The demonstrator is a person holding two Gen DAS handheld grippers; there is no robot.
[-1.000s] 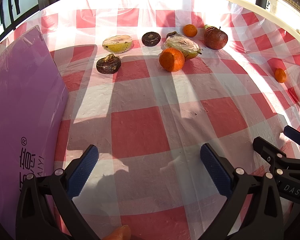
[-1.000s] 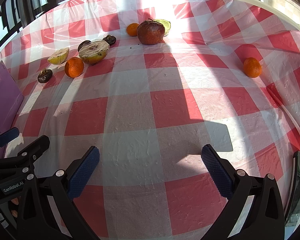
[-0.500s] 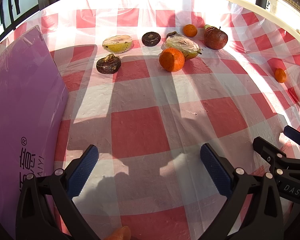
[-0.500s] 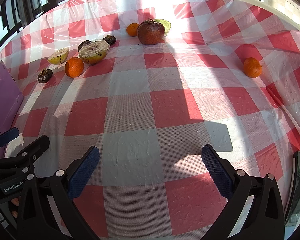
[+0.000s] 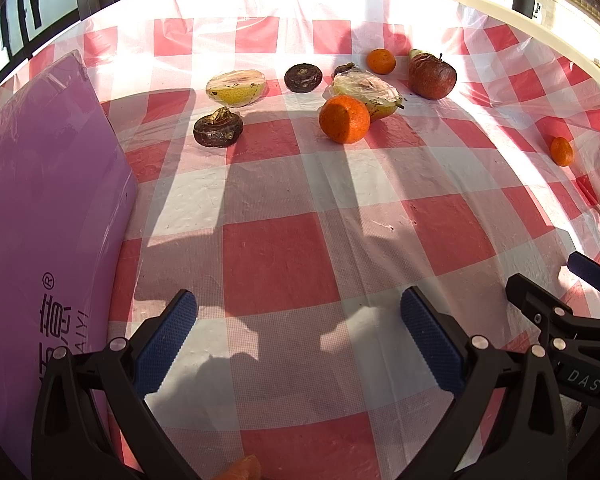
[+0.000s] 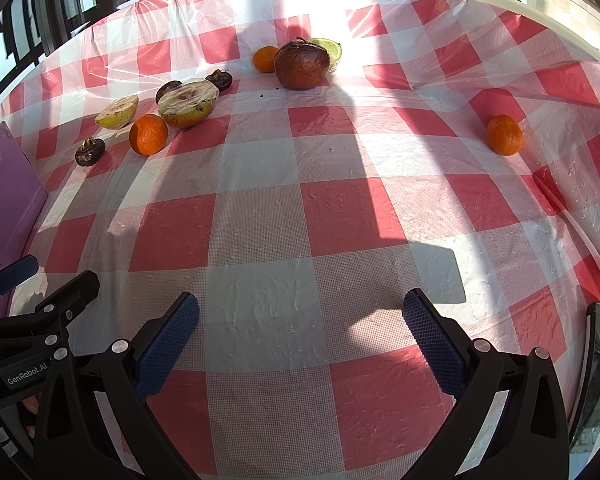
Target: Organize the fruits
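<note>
**Kid:** Claws first! What are they doing?

**Helper:** Nothing has been changing since a moment ago. The left gripper (image 5: 298,340) is hanging wide apart and empty over the checked cloth (image 5: 280,256). The right gripper (image 6: 300,344) is doing the same, just beside it.

**Kid:** Where is the fruit sitting?

**Helper:** Far ahead. A big orange (image 5: 344,119) is touching a wrapped pear half (image 5: 366,92). A dark red apple (image 6: 301,65) is sitting behind them, and one small orange (image 6: 504,135) is lying well apart on the right. A purple box (image 5: 40,220) is waiting on the left.

**Kid:** So sorting is not starting yet?

**Helper:** I am guessing so.
</note>
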